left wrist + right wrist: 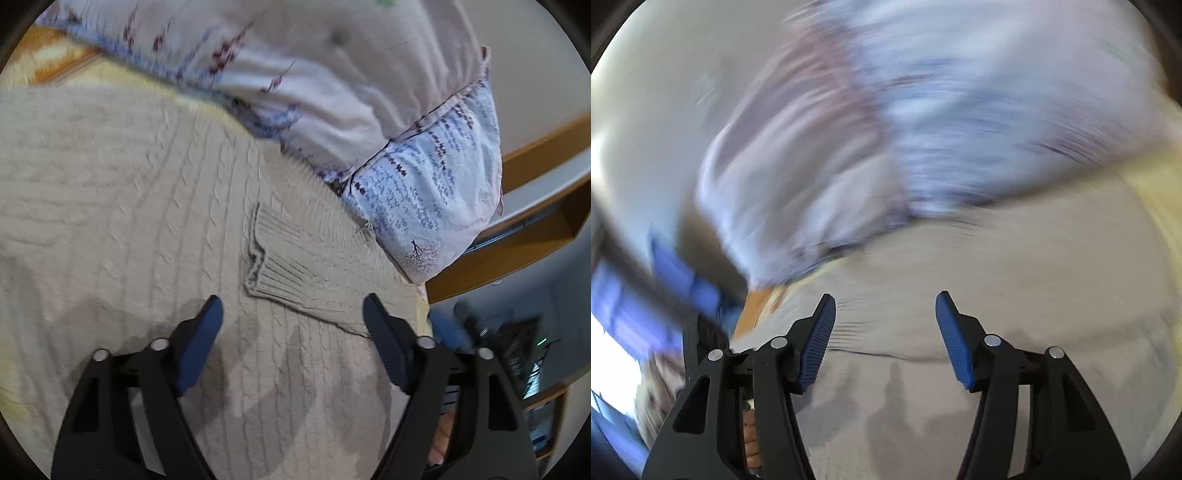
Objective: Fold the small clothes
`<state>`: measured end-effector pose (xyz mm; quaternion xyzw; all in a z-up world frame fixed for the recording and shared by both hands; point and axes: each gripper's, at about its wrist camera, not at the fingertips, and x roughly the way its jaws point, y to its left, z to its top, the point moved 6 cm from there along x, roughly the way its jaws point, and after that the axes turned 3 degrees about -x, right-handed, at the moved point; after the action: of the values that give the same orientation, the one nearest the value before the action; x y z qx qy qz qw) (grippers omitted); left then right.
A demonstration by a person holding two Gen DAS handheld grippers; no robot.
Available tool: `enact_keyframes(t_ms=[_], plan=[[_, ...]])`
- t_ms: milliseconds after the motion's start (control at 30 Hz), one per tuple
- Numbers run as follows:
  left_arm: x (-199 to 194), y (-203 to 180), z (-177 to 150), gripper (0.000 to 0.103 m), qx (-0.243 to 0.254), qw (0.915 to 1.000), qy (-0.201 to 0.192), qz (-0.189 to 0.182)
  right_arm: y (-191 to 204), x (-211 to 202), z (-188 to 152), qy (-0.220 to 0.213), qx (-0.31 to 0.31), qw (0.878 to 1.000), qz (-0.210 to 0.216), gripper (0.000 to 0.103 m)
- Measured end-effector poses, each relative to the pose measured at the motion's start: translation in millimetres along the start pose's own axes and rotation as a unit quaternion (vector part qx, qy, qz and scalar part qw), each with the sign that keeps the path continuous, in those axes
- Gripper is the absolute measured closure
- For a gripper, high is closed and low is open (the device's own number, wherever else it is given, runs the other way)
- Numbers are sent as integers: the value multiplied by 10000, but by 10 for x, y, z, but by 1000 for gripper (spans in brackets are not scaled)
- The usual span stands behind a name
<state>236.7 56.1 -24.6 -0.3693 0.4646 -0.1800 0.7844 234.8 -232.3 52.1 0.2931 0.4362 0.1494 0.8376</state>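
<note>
Sweater: a beige cable-knit sweater (129, 192) lies spread flat on a bed, filling most of the left wrist view; in the right wrist view it shows as a blurred beige expanse (997, 258) below the tongs.
Sleeve: one sleeve is folded in across the body, its ribbed cuff (266, 258) lying on the knit just ahead of the left tongs.
Left tongs: the left tongs (293, 310) stand spread over the sweater, nothing between the blue pads; the sleeve edge runs between the tips, and I cannot tell whether the tips touch the cloth.
Right tongs: the right tongs (885, 306) stand spread above the sweater, nothing pinched; a fold line in the knit crosses below the tips.
Bedding: a patterned pale pink and blue duvet (332, 92) is heaped just beyond the sweater, its edge touching the hem; a yellow sheet (92, 74) shows at the far left.
Surroundings: wooden shelving (535, 229) stands at the right, well apart from the sweater.
Sharpness: the right wrist view is heavily smeared, so detail there is unreadable.
</note>
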Motion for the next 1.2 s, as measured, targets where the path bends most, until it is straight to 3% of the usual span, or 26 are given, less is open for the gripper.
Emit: enact_keyframes(t_ms=[100, 233, 367, 467, 533, 567, 600, 633, 733, 833, 1033, 1067, 1100, 1133, 1167, 1200], plan=[[145, 33, -4, 39, -299, 9993, 210, 37, -725, -260, -84, -31, 1371, 9904, -180, 46], [222, 1, 48, 44, -361, 9991, 202, 98, -1176, -258, -239, 1, 2319, 9724, -273, 50], [299, 19, 138, 60, -437, 9986, 171, 225, -1329, -278, -203, -251, 2568, 9660, -166, 57], [386, 71, 215, 84, -575, 9978, 202, 270, -1367, -310, -102, -562, 2559, 9647, -279, 59], [432, 75, 251, 94, -580, 9977, 236, 270, -1410, -322, -60, -715, 2524, 9643, -351, 68], [440, 49, 274, 94, -449, 9982, 238, 307, -1433, -315, -45, -732, 2496, 9647, -414, 76], [432, 31, 288, 95, -357, 9986, 214, 340, -1430, -296, -48, -737, 2456, 9655, -459, 92], [394, -7, 323, 95, -182, 9990, 143, 378, -1442, -316, -68, -738, 2417, 9665, -449, 94], [236, -53, 412, 95, 54, 9993, -34, 360, -1324, -353, -88, -809, 2193, 9716, -381, 94], [104, 29, 469, 95, 176, 9979, -198, 586, -1205, -286, -141, -669, 2083, 9753, -306, 94], [143, 273, 414, 94, 260, 9934, -111, 1110, -1171, -134, -282, -392, 1728, 9798, -927, 94], [136, 264, 410, 91, 321, 9927, -133, 1156, -1141, -148, -282, -385, 1618, 9806, -1041, 93], [121, 254, 407, 90, 384, 9918, -145, 1214, -1109, -168, -284, -371, 1521, 9809, -1151, 85], [77, 243, 406, 80, 409, 9909, -203, 1267, -1073, -202, -293, -363, 1441, 9811, -1236, 78], [13, 235, 402, 73, 437, 9906, -266, 1268, -1046, -234, -301, -383, 1388, 9820, -1224, 62], [-85, 232, 394, 59, 461, 9909, -334, 1219, -1001, -282, -312, -422, 1305, 9829, -1225, 46]])
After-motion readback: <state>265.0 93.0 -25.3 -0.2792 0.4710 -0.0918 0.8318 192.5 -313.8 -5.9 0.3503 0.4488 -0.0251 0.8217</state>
